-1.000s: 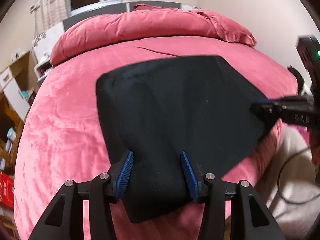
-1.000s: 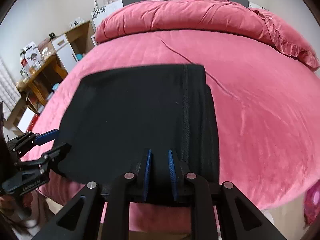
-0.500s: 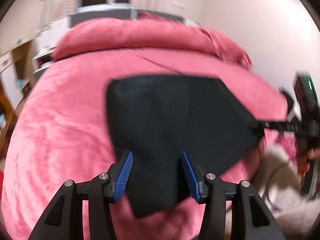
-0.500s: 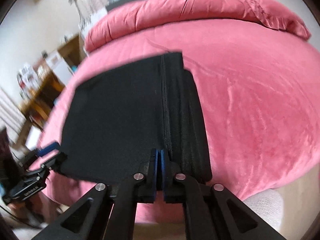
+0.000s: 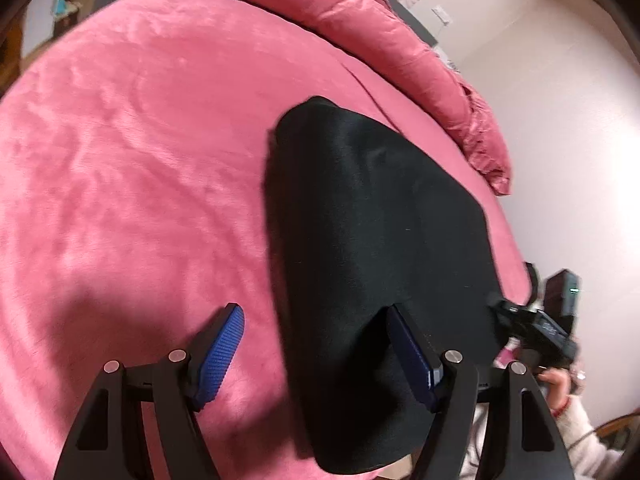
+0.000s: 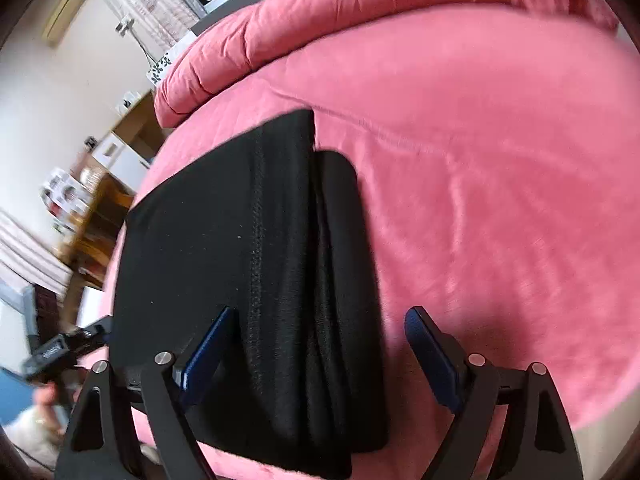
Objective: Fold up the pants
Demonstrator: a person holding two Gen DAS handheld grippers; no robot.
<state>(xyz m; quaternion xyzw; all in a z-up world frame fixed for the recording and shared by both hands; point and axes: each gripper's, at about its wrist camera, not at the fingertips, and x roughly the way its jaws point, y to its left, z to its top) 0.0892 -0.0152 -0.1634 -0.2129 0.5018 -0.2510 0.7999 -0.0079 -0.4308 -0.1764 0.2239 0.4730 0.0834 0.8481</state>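
Both grippers opening over folded pants on bed.
Left gripper (image 5: 316,344): jaws spreading wide, straddling the near left edge of the black pants (image 5: 380,240), pads not pressing. Pants lie folded flat on the pink bedspread (image 5: 120,160). Right gripper (image 6: 318,344): jaws spreading wide, astride the right edge's stacked folds, nothing pinched.

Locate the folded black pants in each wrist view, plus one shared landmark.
Left wrist: folded black pants run centre to bottom, right of middle, on the pink blanket.
Right wrist: pants sit left of centre, reaching the bottom edge.
Shared landmark: the rolled pink duvet at the bed's far end.
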